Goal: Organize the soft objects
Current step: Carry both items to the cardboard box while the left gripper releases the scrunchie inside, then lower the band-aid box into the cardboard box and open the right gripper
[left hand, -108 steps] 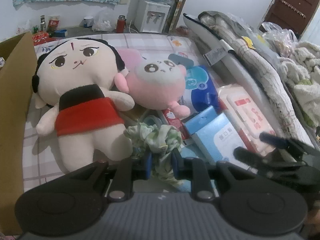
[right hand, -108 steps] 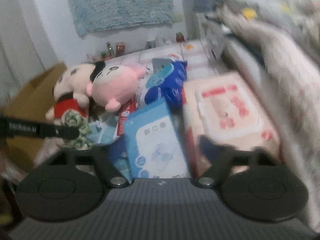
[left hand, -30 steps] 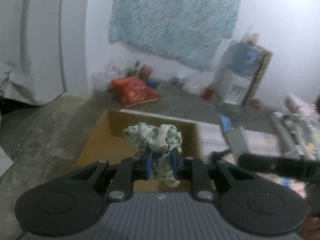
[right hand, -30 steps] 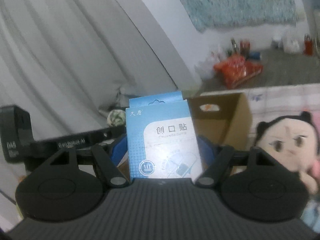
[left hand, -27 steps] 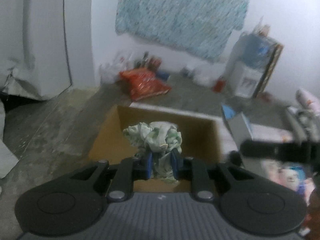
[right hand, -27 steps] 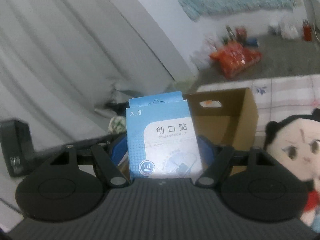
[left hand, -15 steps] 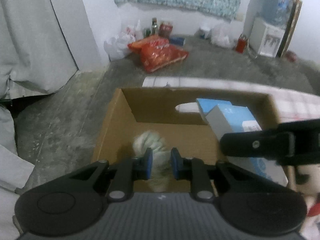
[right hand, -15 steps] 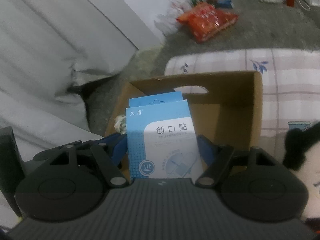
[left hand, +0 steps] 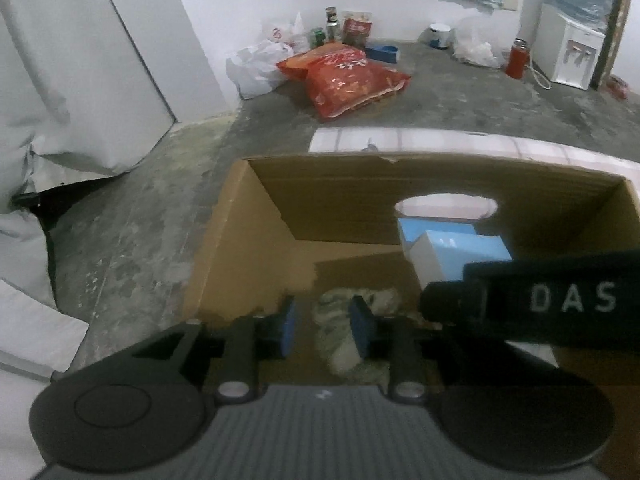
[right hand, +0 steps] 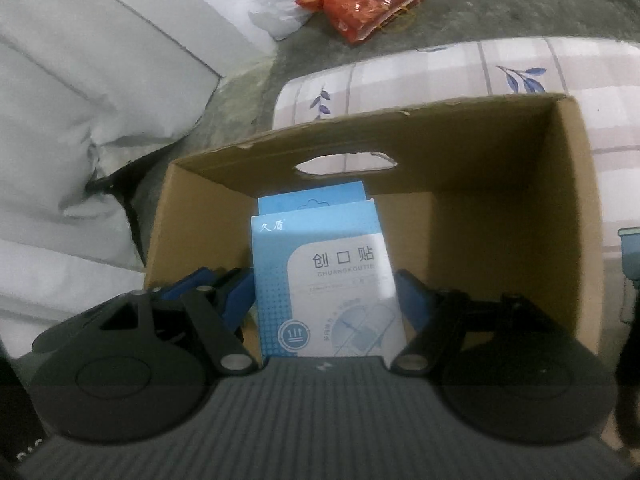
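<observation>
Cardboard box (left hand: 248,216) below, left gripper (left hand: 322,322) tilted down, jaws opening around green cloth (left hand: 340,344), right gripper (right hand: 324,292) clamping blue packet (right hand: 320,272) (upright).

1. The blue and white box (right hand: 326,276) in the right wrist view bears "创口贴" in large dark characters on its white panel, with "CHUANGKOUTIE" in small capitals just below.
2. Its upper left corner carries "久盾" (small white characters on blue).
3. The black gripper body (left hand: 560,300) crossing the right edge of the left wrist view shows the white letters "DAS" (any further letters run out of view).
</observation>
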`<state>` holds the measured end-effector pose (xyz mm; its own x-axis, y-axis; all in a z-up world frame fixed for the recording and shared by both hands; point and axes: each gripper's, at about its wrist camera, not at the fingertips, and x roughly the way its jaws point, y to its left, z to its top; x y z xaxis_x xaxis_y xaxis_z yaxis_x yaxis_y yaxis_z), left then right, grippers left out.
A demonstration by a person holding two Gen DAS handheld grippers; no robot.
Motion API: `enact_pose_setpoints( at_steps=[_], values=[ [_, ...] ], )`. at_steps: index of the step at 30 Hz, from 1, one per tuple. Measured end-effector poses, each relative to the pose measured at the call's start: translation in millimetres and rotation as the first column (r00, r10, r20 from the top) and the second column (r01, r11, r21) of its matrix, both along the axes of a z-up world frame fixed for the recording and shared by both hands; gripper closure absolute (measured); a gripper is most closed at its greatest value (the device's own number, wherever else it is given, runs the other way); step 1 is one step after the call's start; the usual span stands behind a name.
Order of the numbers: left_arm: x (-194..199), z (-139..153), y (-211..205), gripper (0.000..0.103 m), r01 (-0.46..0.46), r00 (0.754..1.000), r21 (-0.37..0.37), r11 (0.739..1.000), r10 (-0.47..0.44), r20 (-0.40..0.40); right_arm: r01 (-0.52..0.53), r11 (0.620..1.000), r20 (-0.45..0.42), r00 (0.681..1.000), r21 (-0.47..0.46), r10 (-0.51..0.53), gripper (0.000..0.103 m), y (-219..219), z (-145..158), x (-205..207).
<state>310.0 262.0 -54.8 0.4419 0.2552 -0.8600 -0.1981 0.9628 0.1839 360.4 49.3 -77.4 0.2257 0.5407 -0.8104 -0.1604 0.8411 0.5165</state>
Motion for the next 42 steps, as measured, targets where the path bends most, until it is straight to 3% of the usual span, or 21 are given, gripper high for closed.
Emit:
enact_pose_setpoints(
  at_steps=[6, 13, 18, 26, 29, 33, 39, 42],
  values=[
    [-7.9, 4.8, 5.3, 0.049, -0.022, 0.999, -0.012, 1.000, 0.022, 0.030, 0.034, 0.999, -0.011, 0.999, -0.015, -0.034, 0.028, 6.5, -20.0, 10.0],
    [-15.5, 15.4, 10.4, 0.045, -0.041, 0.998, -0.047, 0.998, 0.044, 0.055, 0.067, 0.995, -0.004, 0.998, -0.072, -0.067, 0.028, 1.4, -33.4, 11.8],
    [-23.2, 26.4, 17.7, 0.030, -0.066, 0.993, -0.051, 0.997, 0.070, 0.095, 0.067, 0.995, -0.019, 0.997, -0.080, -0.069, 0.029, -0.7, -36.6, 13.1],
    [-31.1, 39.9, 29.0, 0.026, -0.087, 0.986, -0.070, 0.994, 0.096, 0.135, 0.039, 0.994, -0.125, 0.991, -0.101, -0.052, 0.029, 5.5, -48.0, 9.2],
    [-34.5, 41.9, 33.7, 0.026, -0.100, 0.983, -0.081, 0.992, 0.110, 0.144, 0.073, 0.993, -0.160, 0.983, -0.089, -0.087, 0.030, 5.9, -58.6, 11.0],
    [-38.3, 45.0, 42.0, 0.026, -0.125, 0.978, -0.094, 0.988, 0.138, 0.155, 0.122, 0.991, -0.191, 0.973, -0.045, -0.129, 0.029, 7.8, -69.9, 14.8],
    [-41.6, 44.7, 53.8, 0.026, -0.152, 0.974, -0.115, 0.982, 0.169, 0.151, 0.098, 0.995, -0.181, 0.979, 0.013, -0.094, 0.029, 24.6, -72.7, 18.4],
    [-44.9, 43.6, 54.3, 0.026, -0.156, 0.973, -0.121, 0.980, 0.174, 0.150, 0.089, 0.991, -0.201, 0.977, 0.104, -0.067, 0.027, 28.6, -81.5, 15.4]
  ],
)
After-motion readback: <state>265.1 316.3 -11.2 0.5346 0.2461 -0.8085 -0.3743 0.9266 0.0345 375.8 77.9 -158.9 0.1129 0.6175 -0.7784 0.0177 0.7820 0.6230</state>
